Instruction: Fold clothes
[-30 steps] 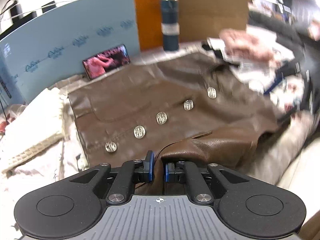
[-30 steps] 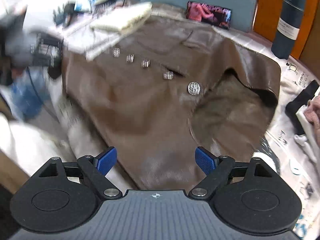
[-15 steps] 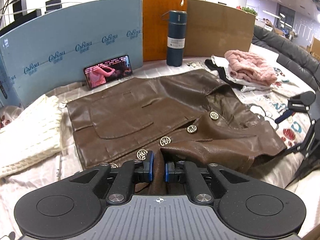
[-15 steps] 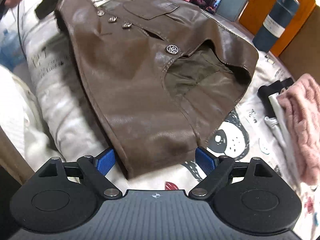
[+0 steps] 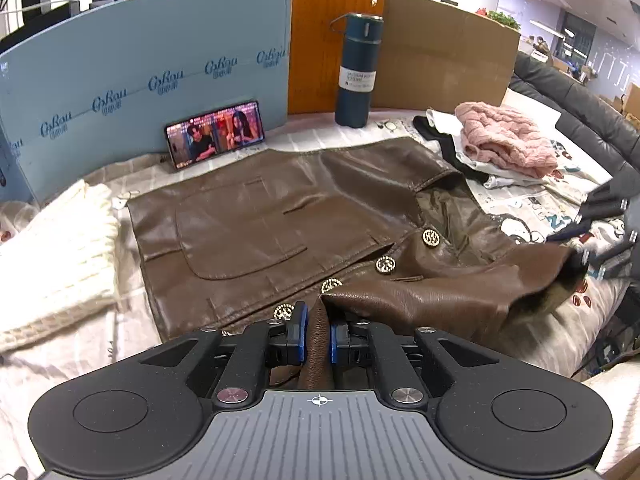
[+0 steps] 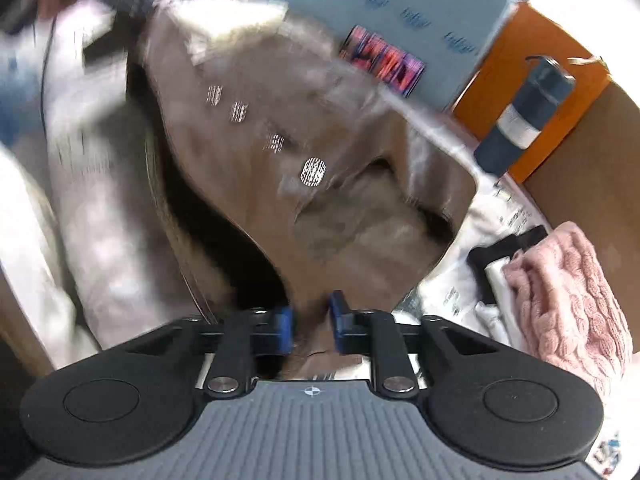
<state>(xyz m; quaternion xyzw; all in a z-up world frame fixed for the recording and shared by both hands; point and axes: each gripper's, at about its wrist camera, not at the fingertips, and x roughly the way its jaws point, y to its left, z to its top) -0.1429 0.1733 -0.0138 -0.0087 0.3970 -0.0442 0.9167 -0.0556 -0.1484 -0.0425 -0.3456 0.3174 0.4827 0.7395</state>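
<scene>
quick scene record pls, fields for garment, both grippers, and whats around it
garment: brown leather vest, metal buttons, spread on a printed cloth
left gripper: shut on the vest's near edge
right gripper: shut on the vest's shoulder end; that view is motion-blurred
lifted part: near front panel raised off the rest
left of vest: cream knit
right of vest: pink knit on a clothes pile
behind: phone, blue flask

One brown leather vest, four metal buttons, one flask, one phone.
</scene>
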